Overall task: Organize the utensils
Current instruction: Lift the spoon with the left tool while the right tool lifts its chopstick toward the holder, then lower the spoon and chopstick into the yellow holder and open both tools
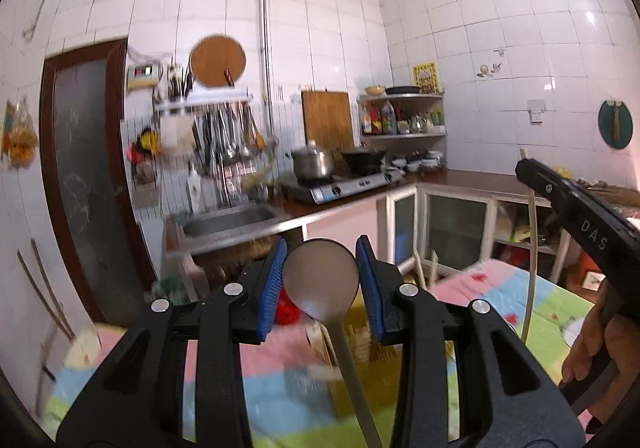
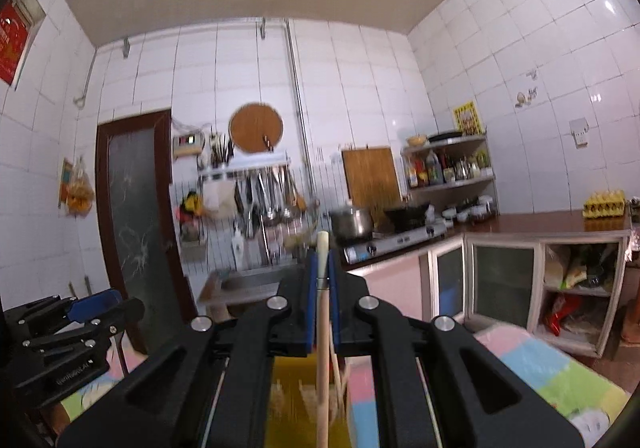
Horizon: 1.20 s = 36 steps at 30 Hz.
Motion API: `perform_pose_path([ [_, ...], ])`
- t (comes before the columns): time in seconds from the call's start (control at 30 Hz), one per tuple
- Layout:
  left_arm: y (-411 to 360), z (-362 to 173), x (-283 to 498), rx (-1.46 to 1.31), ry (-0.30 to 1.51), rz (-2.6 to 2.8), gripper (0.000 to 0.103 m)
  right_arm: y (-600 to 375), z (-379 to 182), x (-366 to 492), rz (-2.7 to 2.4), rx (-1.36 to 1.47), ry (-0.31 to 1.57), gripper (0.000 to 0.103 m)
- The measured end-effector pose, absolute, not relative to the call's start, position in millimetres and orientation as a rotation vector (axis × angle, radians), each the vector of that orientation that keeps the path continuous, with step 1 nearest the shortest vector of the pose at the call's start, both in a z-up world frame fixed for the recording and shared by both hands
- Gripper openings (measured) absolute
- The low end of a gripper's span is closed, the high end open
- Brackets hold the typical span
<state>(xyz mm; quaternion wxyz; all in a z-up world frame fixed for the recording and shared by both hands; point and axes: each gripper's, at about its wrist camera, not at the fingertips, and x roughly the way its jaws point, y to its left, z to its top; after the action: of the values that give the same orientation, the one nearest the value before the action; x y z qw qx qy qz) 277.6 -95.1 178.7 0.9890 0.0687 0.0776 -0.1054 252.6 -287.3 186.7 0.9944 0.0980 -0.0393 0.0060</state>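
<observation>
In the left wrist view a metal spoon [image 1: 322, 276] stands upright between the blue pads of my left gripper [image 1: 321, 268]; the jaws stand apart beside its bowl, touching neither side clearly. My right gripper [image 2: 323, 272] is shut on a pale wooden utensil handle [image 2: 322, 248], held upright; it also shows at the right of the left wrist view [image 1: 560, 192] with the pale handle [image 1: 531, 248] hanging below. A yellow container [image 2: 288, 400] with wooden sticks lies below the right gripper.
A colourful patterned cloth [image 1: 540, 296] covers the table below. Behind are a sink [image 1: 228, 220], a gas stove with a pot [image 1: 314, 162] and wok, a hanging utensil rack [image 1: 224, 128], cabinets [image 2: 504, 280] and a dark door [image 1: 84, 176].
</observation>
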Motion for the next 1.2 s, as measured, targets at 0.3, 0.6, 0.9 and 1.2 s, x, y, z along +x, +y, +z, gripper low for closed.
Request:
perform_pose_path([
  [0.3,-127,174,348,0.151,0.105,-0.181,0.035,-284,193,327,0.009,0.199,-0.163,0.006],
  [0.6,-129,117,377,0.144,0.160,-0.179,0.035,-275,140,358,0.008,0.138,-0.083,0.006],
  [0.9,-122,101,384,0.112,0.220,-0.188,0.035,-279,110,356,0.019,0.072,0.035,0.007],
  [1.2,-96,132,345,0.117,0.262,-0.153,0.085,-285,126,317,-0.005,0.062,0.207,0.058],
])
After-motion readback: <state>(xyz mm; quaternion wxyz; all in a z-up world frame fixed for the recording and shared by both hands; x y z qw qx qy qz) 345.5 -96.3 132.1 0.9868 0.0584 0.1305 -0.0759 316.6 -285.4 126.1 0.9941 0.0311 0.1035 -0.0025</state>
